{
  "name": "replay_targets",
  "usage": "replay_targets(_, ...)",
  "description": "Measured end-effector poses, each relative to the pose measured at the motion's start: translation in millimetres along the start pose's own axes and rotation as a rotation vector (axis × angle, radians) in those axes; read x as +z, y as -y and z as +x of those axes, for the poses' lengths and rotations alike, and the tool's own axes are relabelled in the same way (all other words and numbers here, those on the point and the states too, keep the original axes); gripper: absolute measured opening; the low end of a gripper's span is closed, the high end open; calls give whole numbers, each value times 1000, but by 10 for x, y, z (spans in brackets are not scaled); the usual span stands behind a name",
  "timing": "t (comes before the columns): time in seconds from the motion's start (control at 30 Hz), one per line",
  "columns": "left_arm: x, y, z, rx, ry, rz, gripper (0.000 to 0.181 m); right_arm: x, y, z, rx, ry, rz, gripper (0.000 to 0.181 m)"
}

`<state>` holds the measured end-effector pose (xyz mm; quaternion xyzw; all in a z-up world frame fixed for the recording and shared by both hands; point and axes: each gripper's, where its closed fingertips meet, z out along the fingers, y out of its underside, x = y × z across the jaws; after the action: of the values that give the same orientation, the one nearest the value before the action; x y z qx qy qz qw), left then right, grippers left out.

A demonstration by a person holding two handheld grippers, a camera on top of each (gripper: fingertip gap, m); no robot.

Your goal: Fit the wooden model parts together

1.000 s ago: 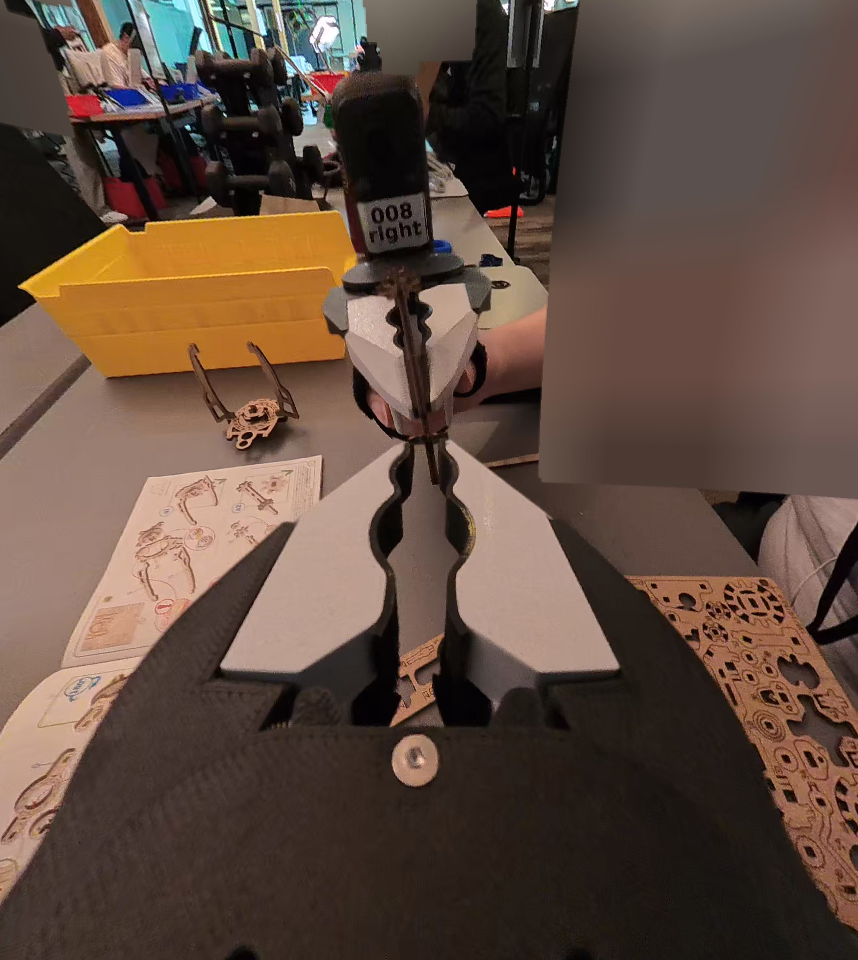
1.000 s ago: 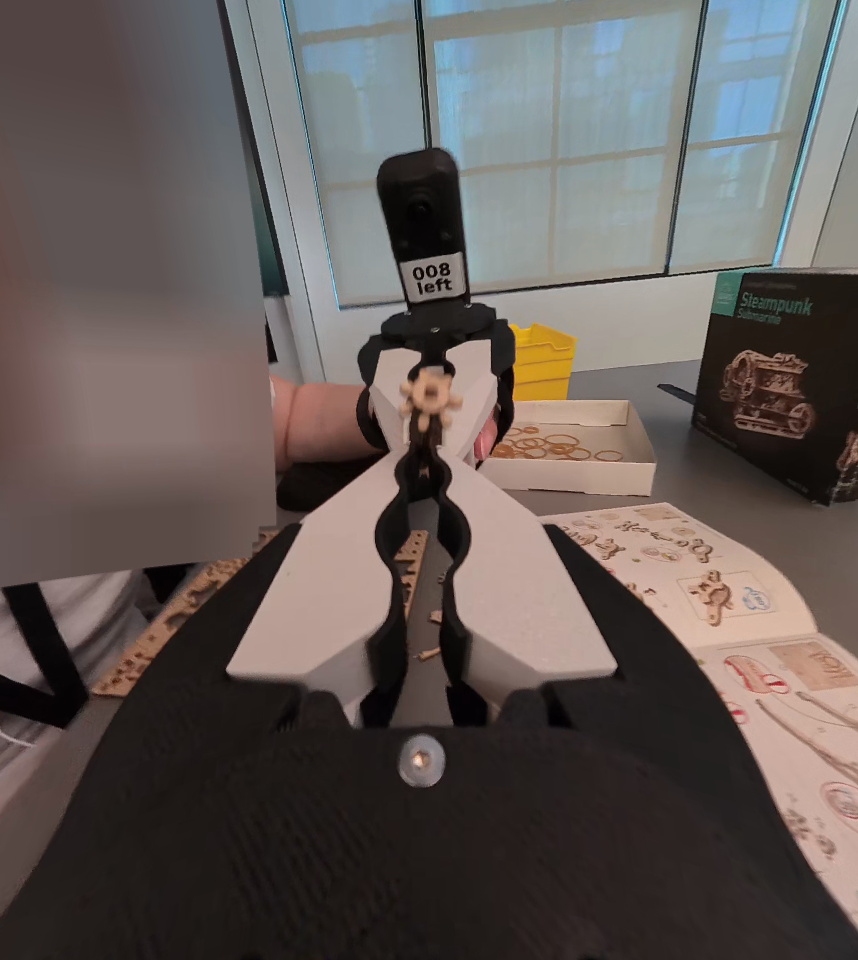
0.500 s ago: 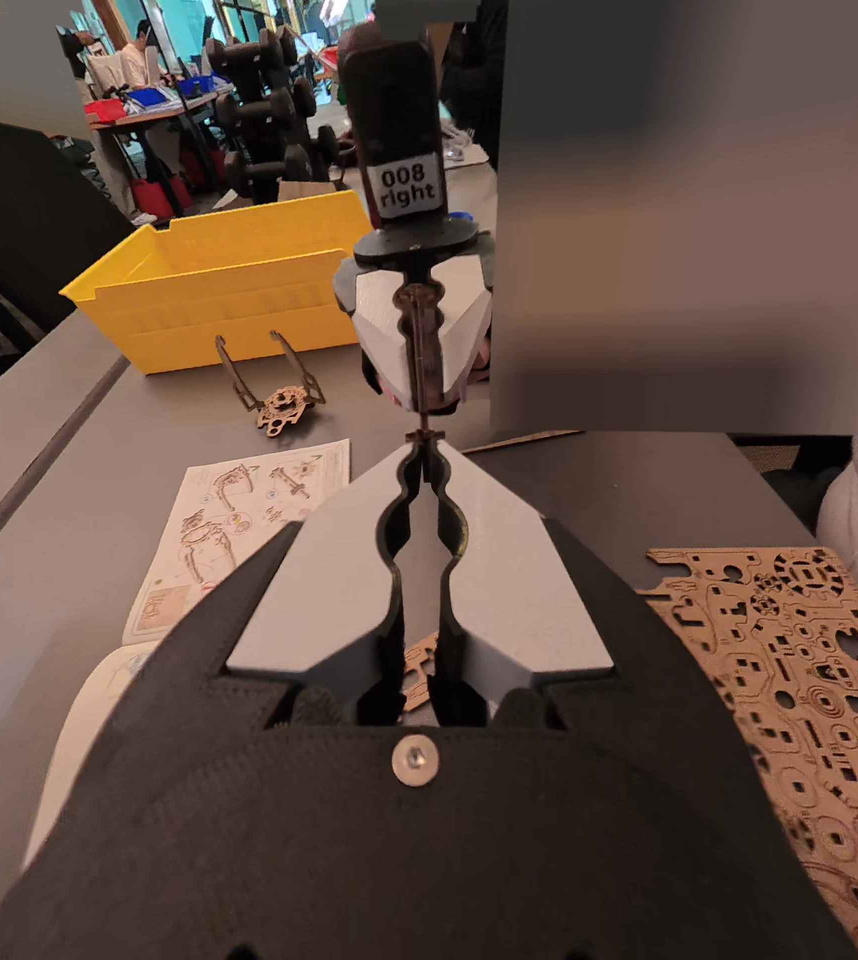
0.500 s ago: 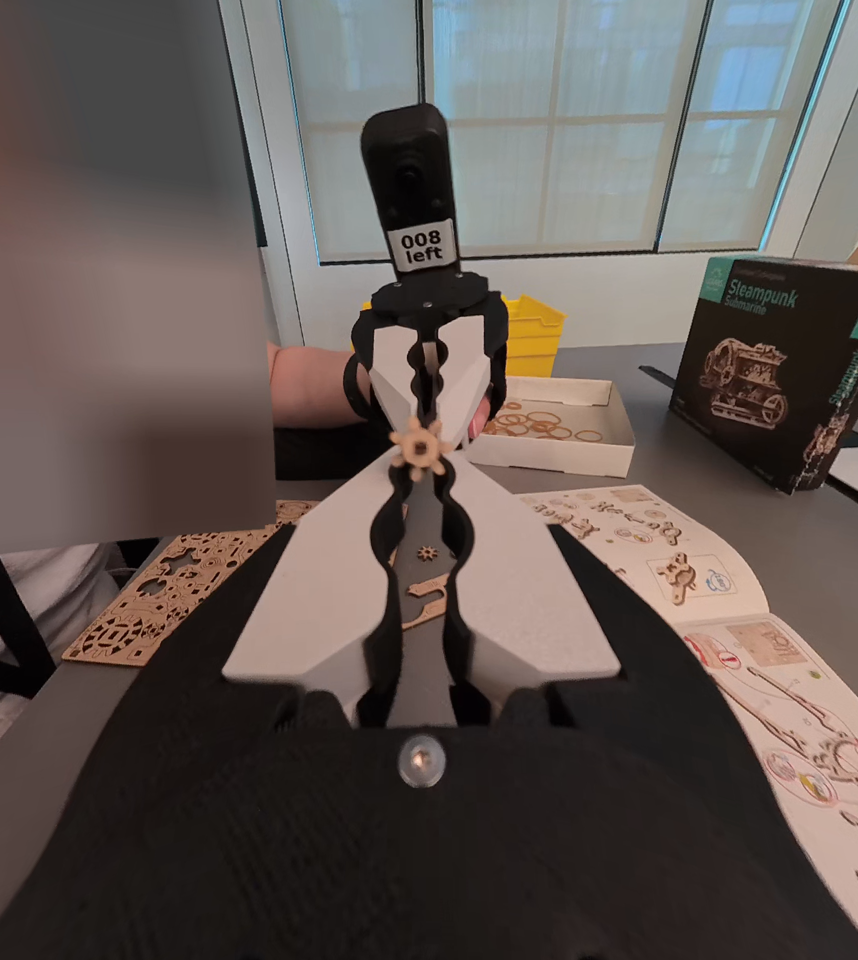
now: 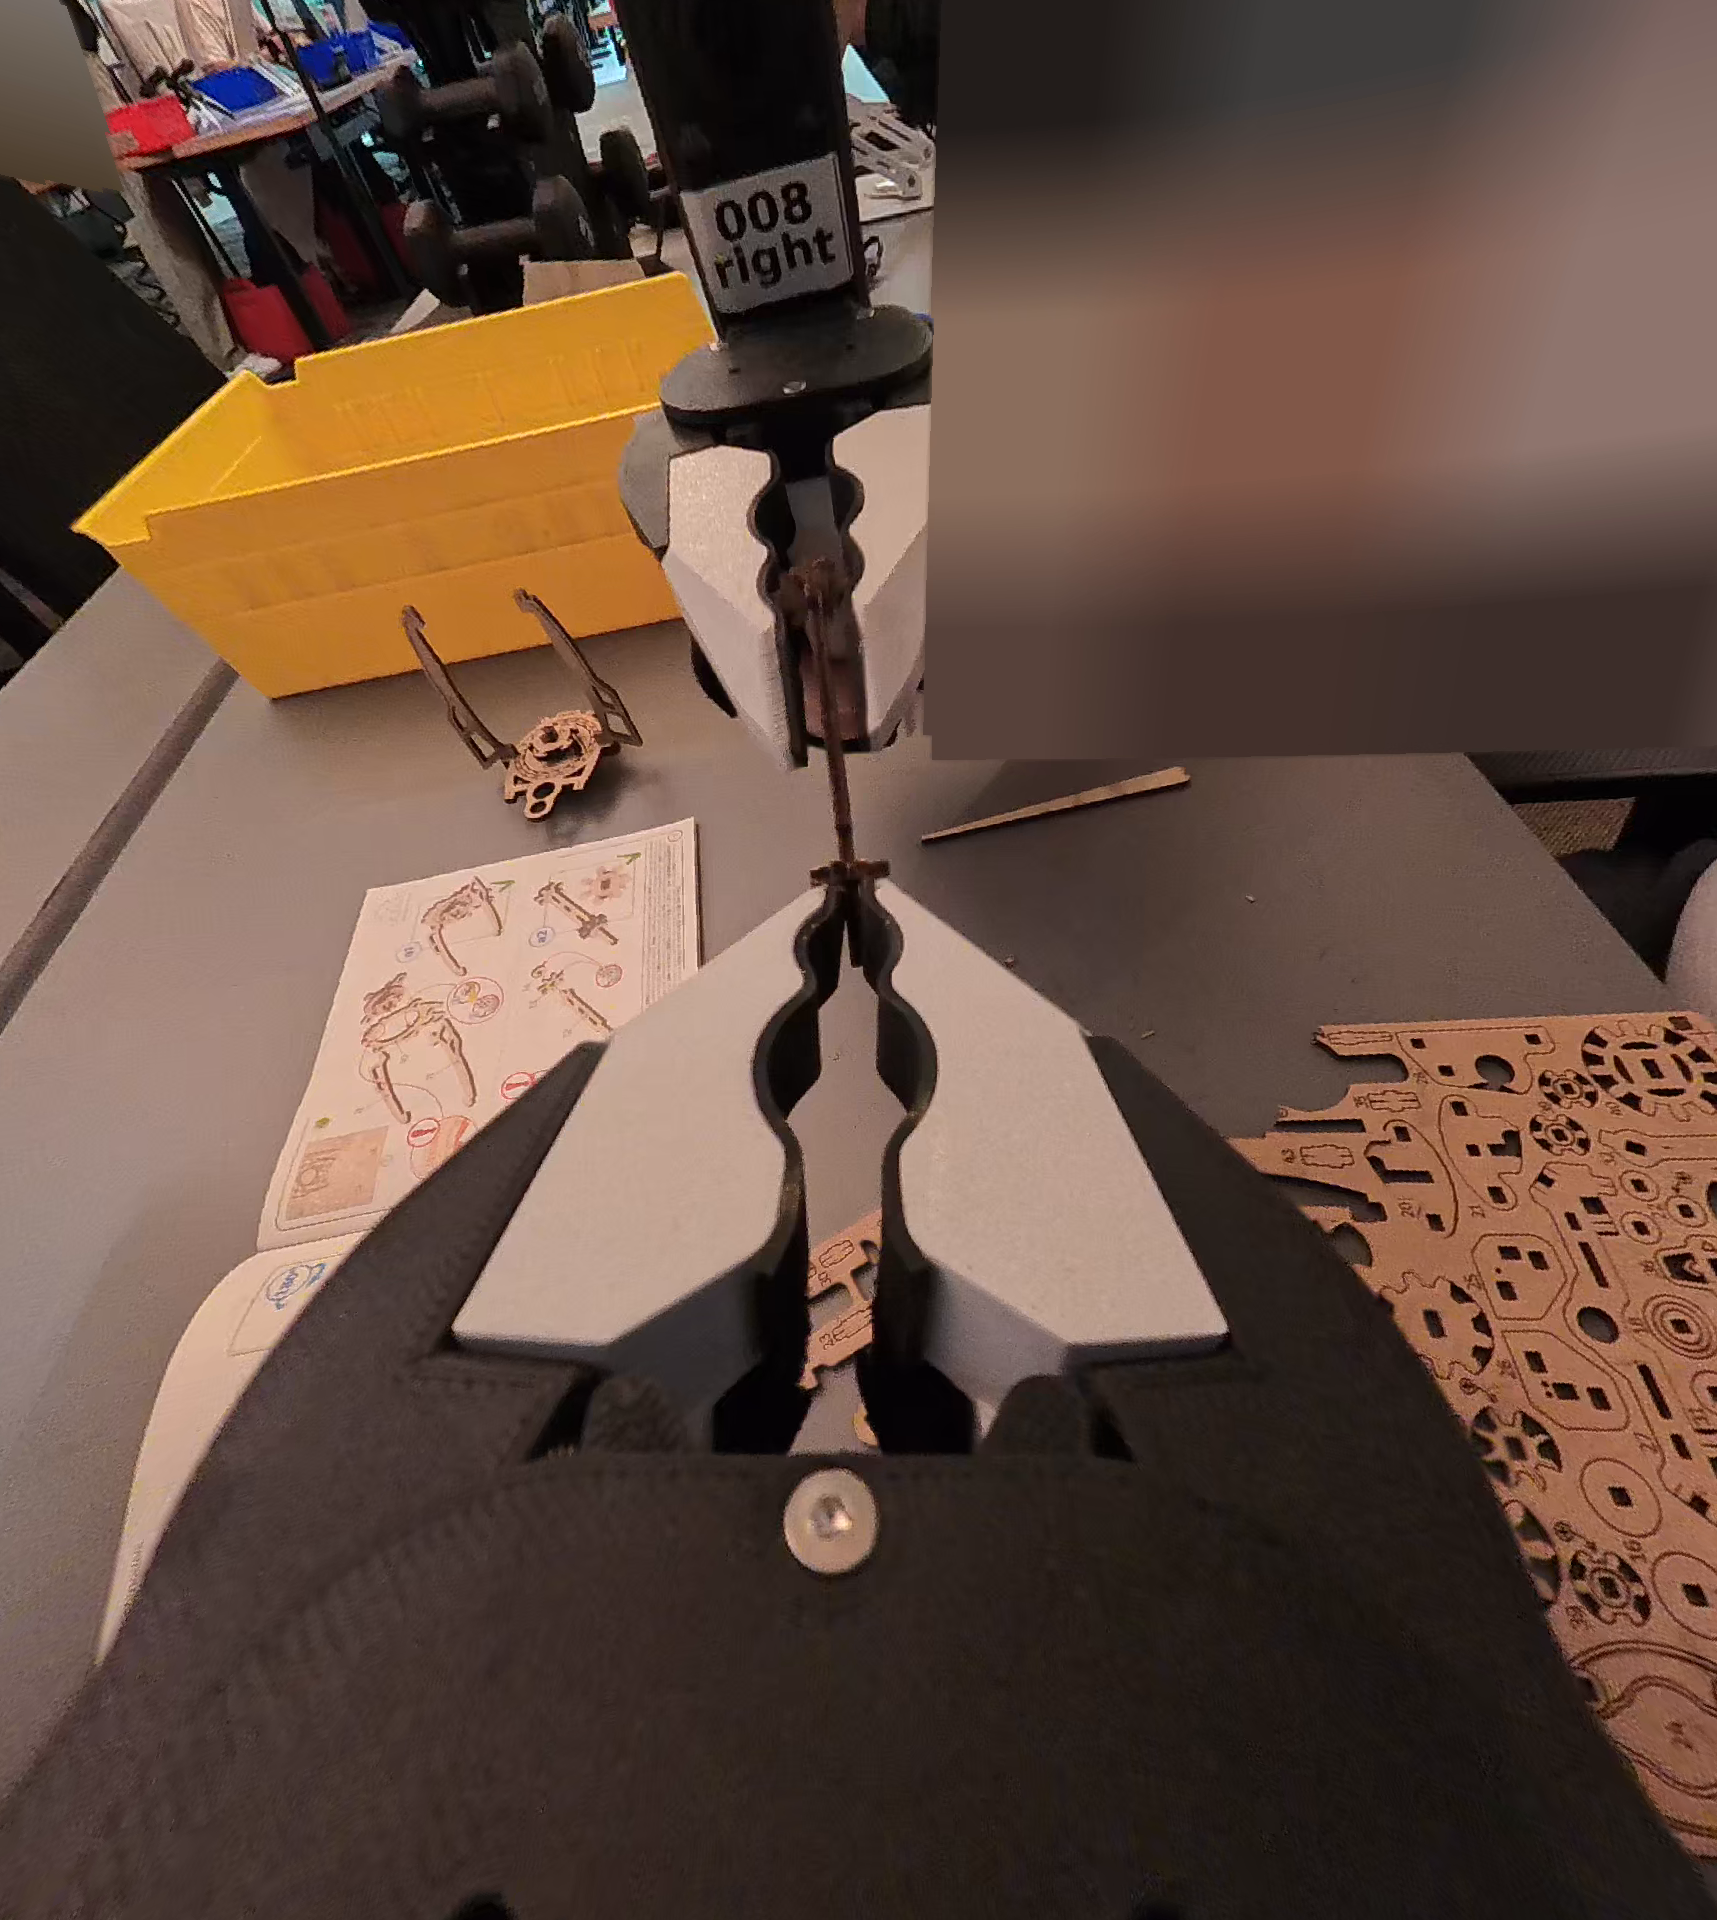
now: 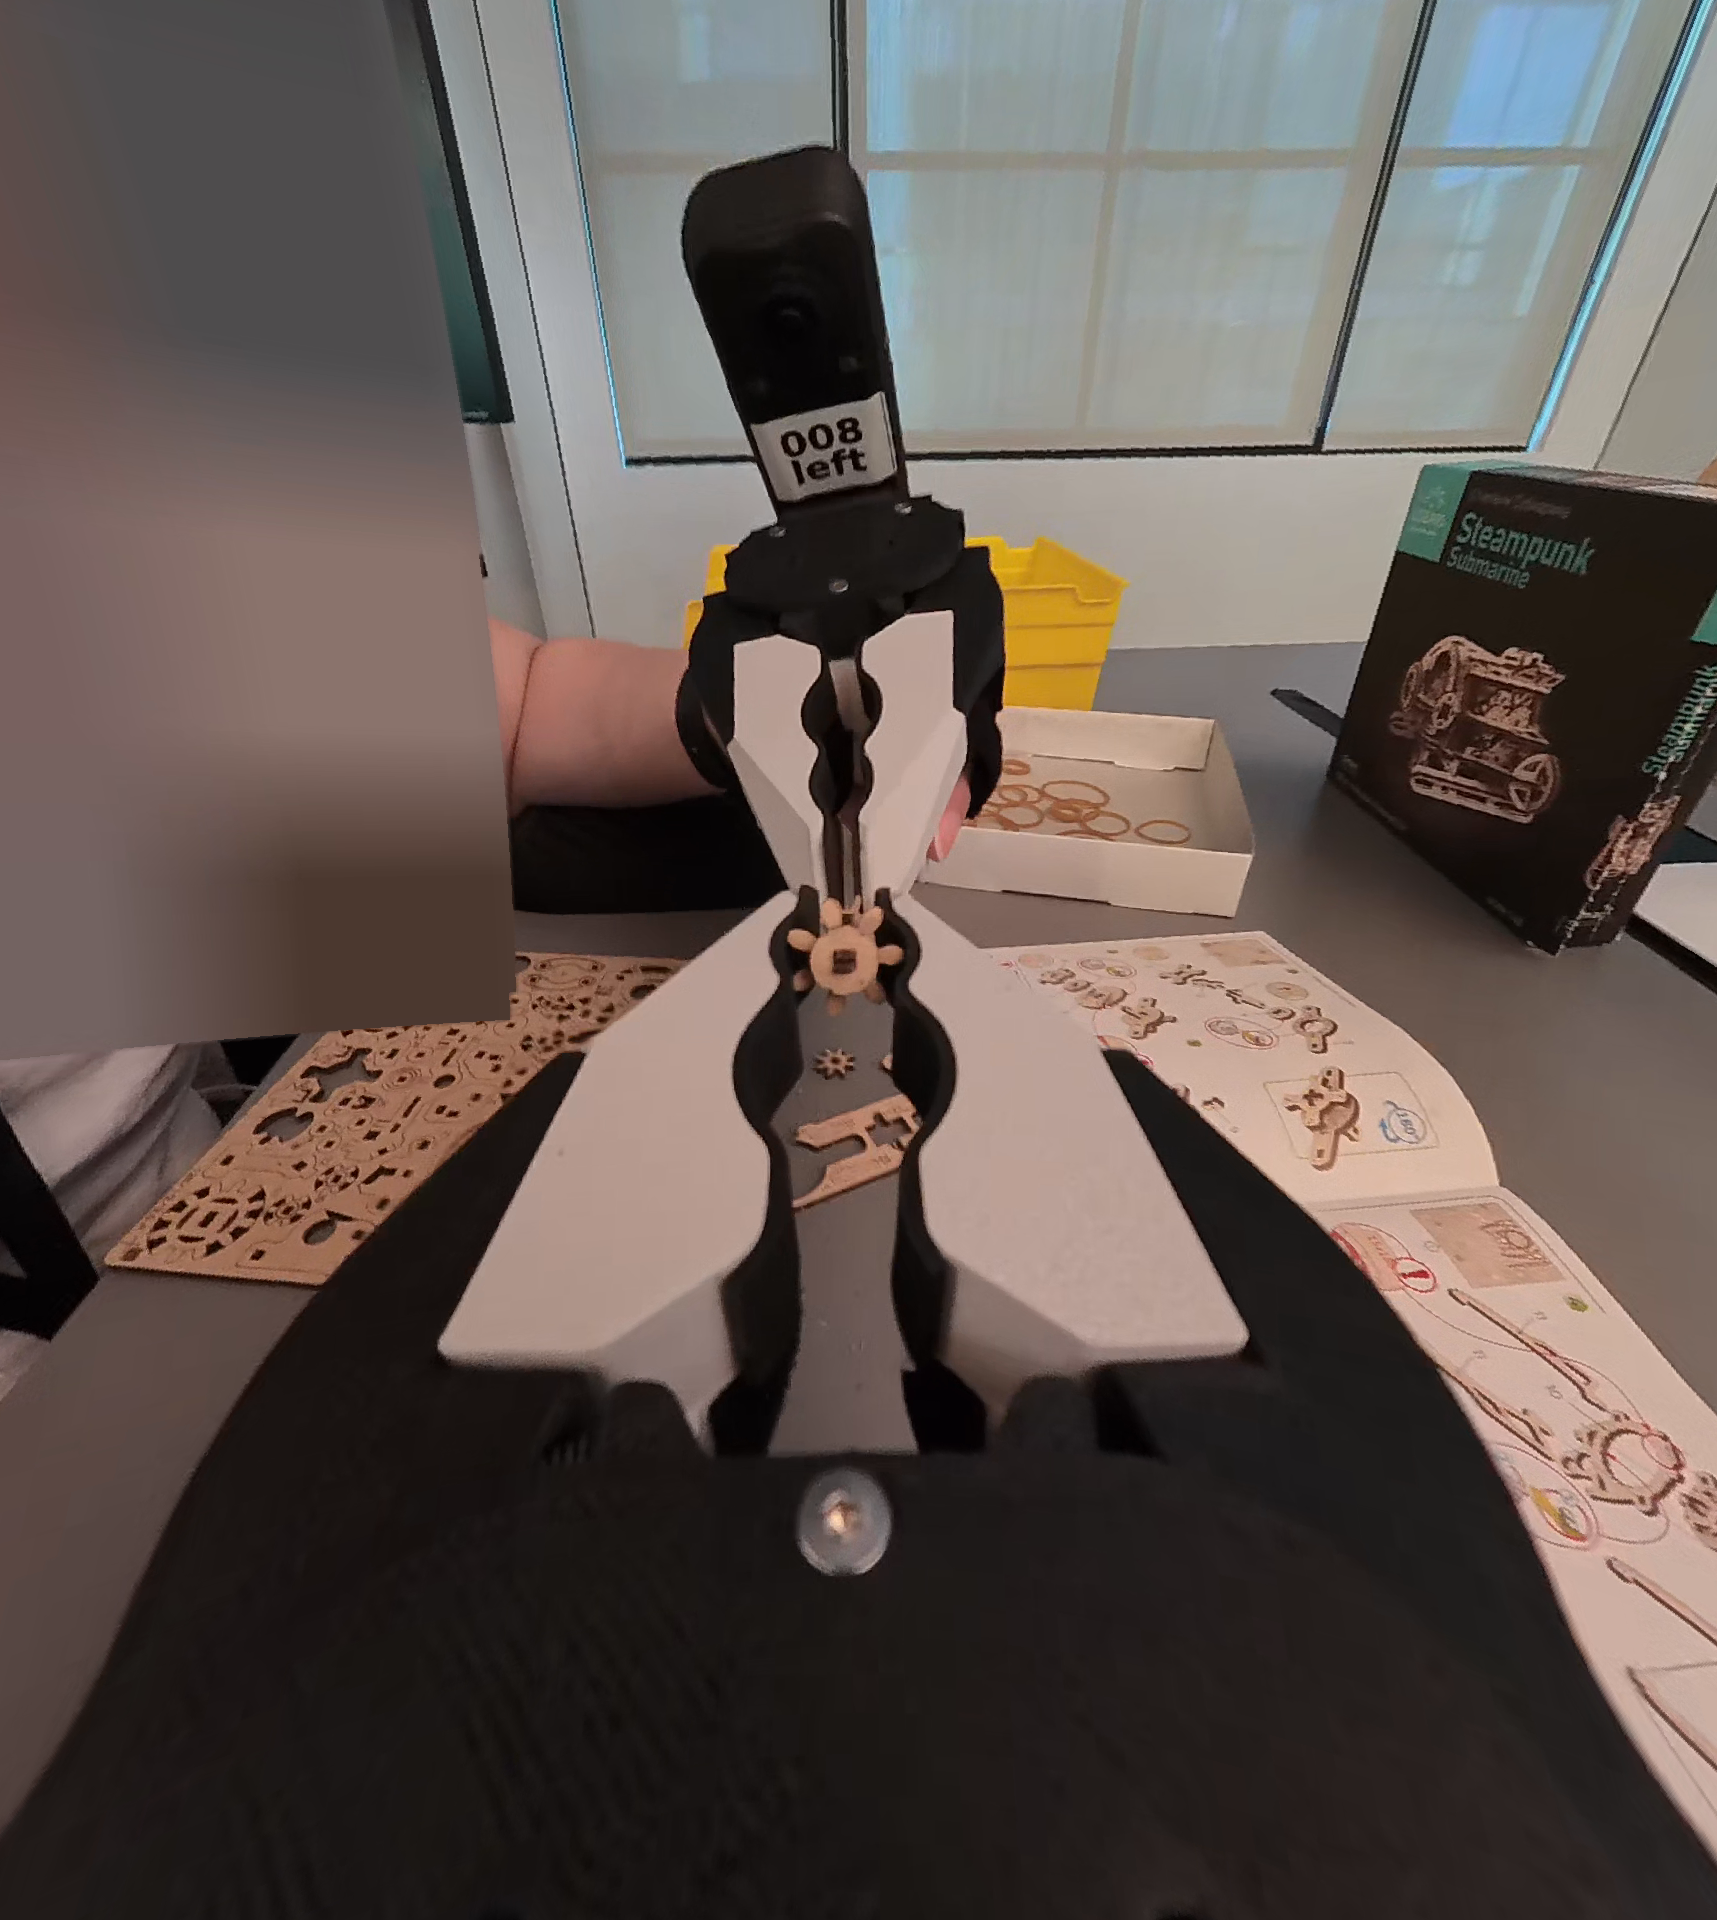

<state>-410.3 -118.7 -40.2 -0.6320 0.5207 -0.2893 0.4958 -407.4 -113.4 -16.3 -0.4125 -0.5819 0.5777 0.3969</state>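
Above the grey table (image 5: pixel 1249 914), the two grippers have drawn apart. A second ago their tips nearly met, and now the wooden stick (image 5: pixel 836 805) spans an open gap between them. The right gripper (image 5: pixel 814 743), at twelve o'clock from the left one, is clenched on the stick's upper part. The small gear (image 5: pixel 849 871) sits at the stick's far end, against the left gripper (image 5: pixel 849 920), whose fingers are pressed together (whether they pinch the stick's tip, I cannot tell). Gear and stick look mated, though the seating probably still needs checking.
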Motion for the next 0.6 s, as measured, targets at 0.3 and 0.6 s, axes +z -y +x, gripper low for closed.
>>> replay_targets(0.3,-16,100,20,-45,-15,47,0,49,-7,-56,7,18,8,4)
replay_targets(0.6,-32,220,31,-215,-73,120,0,19,109,-61,93,47,97,3)
